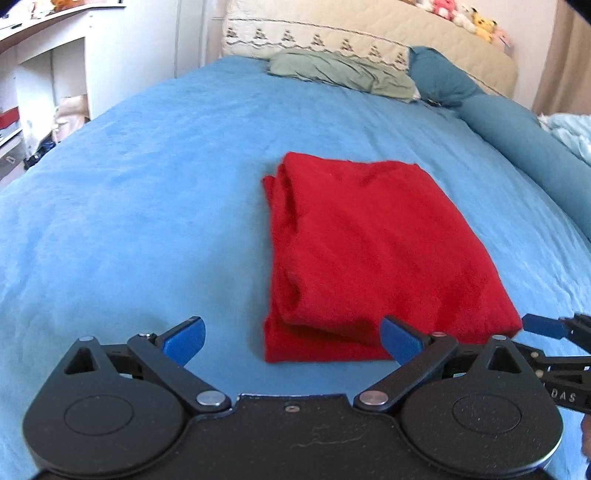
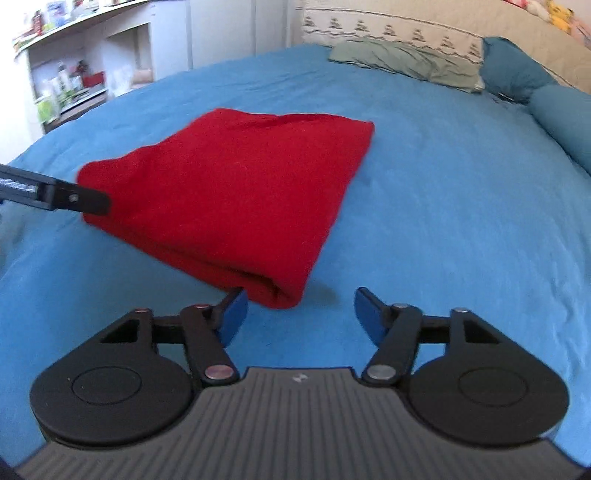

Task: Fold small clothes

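Observation:
A red garment [image 1: 369, 251] lies folded into a rectangle on the blue bedspread [image 1: 147, 184]. My left gripper [image 1: 291, 341] is open and empty, just short of the garment's near edge. A fingertip [image 1: 543, 326] of the right gripper shows at the garment's near right corner. In the right wrist view the garment [image 2: 236, 192] lies ahead and to the left. My right gripper [image 2: 299, 314] is open and empty, with the garment's near corner between the jaws. The left gripper's finger [image 2: 74, 199] shows at the garment's left corner.
A green pillow [image 1: 343, 74] and a teal bolster [image 1: 517, 129] lie at the head and right side of the bed, in front of a beige headboard [image 1: 369, 29]. White shelves [image 1: 44, 74] stand to the left of the bed.

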`<state>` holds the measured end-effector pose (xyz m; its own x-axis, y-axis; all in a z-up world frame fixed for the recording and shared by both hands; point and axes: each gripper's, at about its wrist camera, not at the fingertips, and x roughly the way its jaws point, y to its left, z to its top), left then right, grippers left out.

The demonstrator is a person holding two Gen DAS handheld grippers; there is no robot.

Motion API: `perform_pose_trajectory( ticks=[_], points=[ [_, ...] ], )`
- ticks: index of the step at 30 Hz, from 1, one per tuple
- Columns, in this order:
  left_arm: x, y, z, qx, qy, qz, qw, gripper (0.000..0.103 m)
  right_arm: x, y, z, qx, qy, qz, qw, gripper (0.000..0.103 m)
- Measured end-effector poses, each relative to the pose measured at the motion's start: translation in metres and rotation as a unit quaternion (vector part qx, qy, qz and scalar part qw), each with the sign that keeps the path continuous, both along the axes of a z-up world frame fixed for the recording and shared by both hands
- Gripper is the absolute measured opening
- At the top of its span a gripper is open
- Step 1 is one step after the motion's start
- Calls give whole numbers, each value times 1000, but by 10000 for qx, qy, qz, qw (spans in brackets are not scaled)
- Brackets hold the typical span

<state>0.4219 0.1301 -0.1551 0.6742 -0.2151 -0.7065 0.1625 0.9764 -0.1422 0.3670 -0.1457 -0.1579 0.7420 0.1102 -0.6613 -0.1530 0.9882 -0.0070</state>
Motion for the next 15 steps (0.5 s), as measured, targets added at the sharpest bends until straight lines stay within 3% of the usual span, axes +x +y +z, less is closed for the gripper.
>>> perform_pose_trajectory(
  ticks=[3,6,10,15],
  points=[
    [1,7,-1,-4,-86,174,9998,102,0,2,0,233,-234,-265,9991,74],
    [6,13,-9,37,-14,341,9994,102,5,0,-6,-397,-193,-451,9980,65],
    [10,14,-28,503,220,326,9980,103,6,-20,-11,201,31,-455,9988,65],
    [11,11,-28,646,165,279,9974,103,7,-18,-10,124,99,-356,9992,65]
  ],
)
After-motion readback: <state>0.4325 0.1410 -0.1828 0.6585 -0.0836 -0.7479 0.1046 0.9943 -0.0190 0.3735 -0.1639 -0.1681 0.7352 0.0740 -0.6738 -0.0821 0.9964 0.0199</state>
